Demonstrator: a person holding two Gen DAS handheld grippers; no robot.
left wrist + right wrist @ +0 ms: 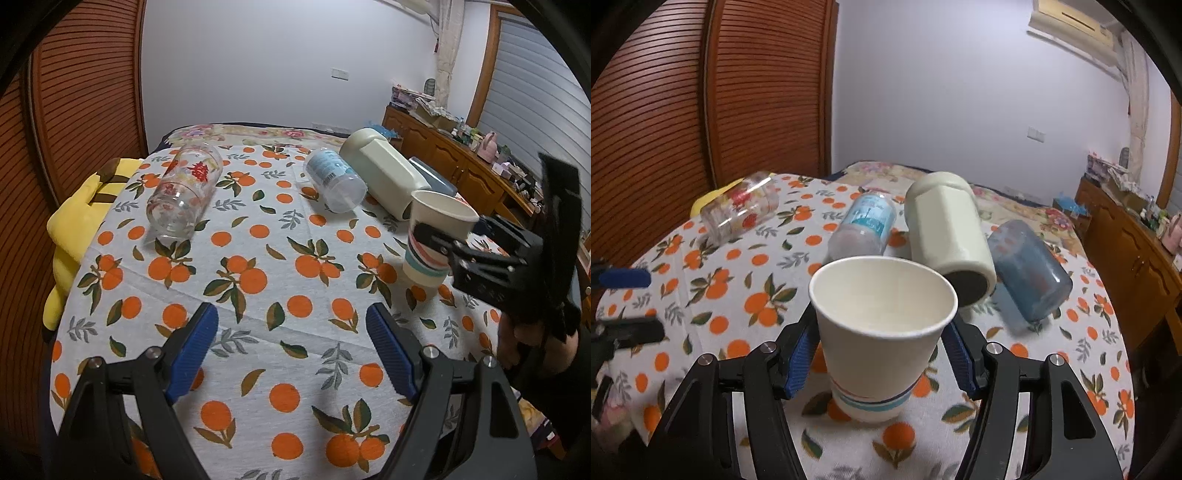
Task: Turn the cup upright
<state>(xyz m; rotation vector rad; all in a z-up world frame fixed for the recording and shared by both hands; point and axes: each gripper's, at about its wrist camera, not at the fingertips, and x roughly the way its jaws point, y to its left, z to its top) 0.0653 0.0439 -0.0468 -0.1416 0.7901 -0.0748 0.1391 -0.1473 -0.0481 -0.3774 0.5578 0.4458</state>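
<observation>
A white paper cup with coloured stripes (882, 332) stands upright on the orange-print tablecloth (746, 295), mouth up. My right gripper (881, 350) has a blue pad on each side of the cup; whether the pads press it or stand just apart, I cannot tell. The left wrist view shows the same cup (432, 240) with the right gripper (439, 243) at its side. My left gripper (291, 350) is open and empty, low over the near cloth.
Lying on their sides are a clear flowered glass (184, 192), a clear cup with a blue label (334, 181), a cream cup (380, 173) and a blue translucent cup (1030, 269). A yellow plush toy (81, 229) lies at the left edge. A wooden sideboard (461, 162) stands at the right.
</observation>
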